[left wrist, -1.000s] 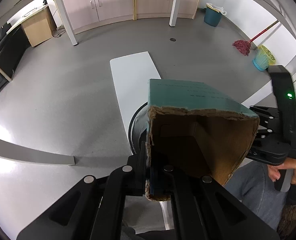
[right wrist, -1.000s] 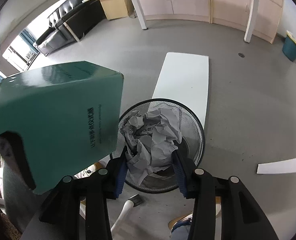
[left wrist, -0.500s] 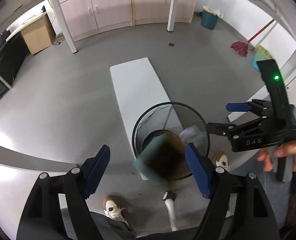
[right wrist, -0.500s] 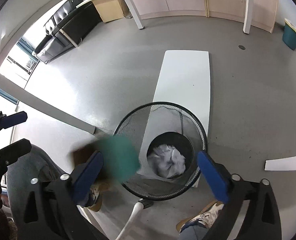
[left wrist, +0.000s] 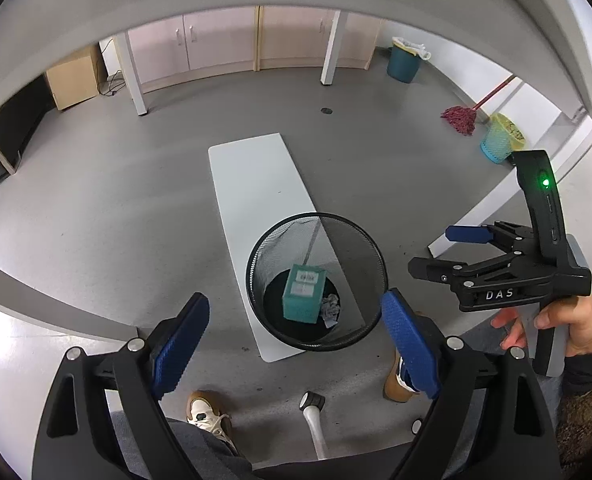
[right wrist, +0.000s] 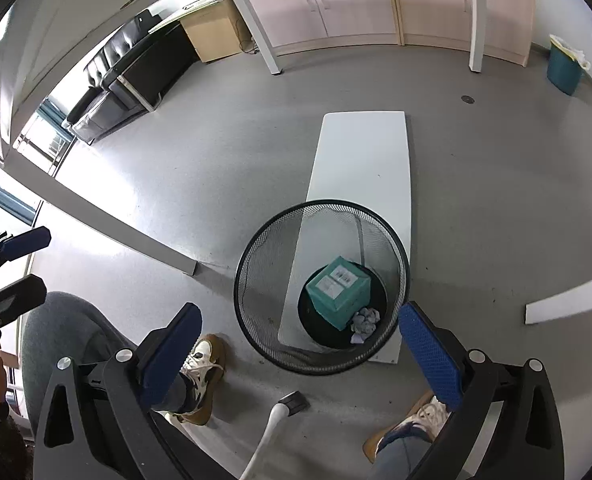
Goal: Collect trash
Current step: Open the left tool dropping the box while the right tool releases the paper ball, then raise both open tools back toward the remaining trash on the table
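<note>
A black wire-mesh bin [left wrist: 317, 217] [right wrist: 323, 205] stands on the grey floor below both grippers. Inside it lies a teal cardboard box [left wrist: 304, 294] [right wrist: 338, 290] with a crumpled paper ball [left wrist: 330, 308] [right wrist: 366, 320] beside it. My left gripper [left wrist: 296, 300] hangs above the bin, its jaws opening with nothing between the blue pads. My right gripper [right wrist: 299, 312] is open and empty above the bin. The left wrist view shows the right gripper [left wrist: 434, 250] to the right, held by a hand. The left gripper [right wrist: 40, 260] appears at the left edge of the right wrist view.
A white board [left wrist: 256, 184] [right wrist: 364, 160] lies on the floor under the bin. The person's shoes [left wrist: 204, 412] [right wrist: 200, 364] and a chair caster [left wrist: 312, 400] are close to the bin. Farther off are a mop [left wrist: 460, 120], a teal bin [left wrist: 404, 64] and a small basket [left wrist: 498, 142].
A second ago the left gripper held the teal box and the right held crumpled paper. Both jaws opened, and box and paper dropped into the bin. Both grippers rose a little.
</note>
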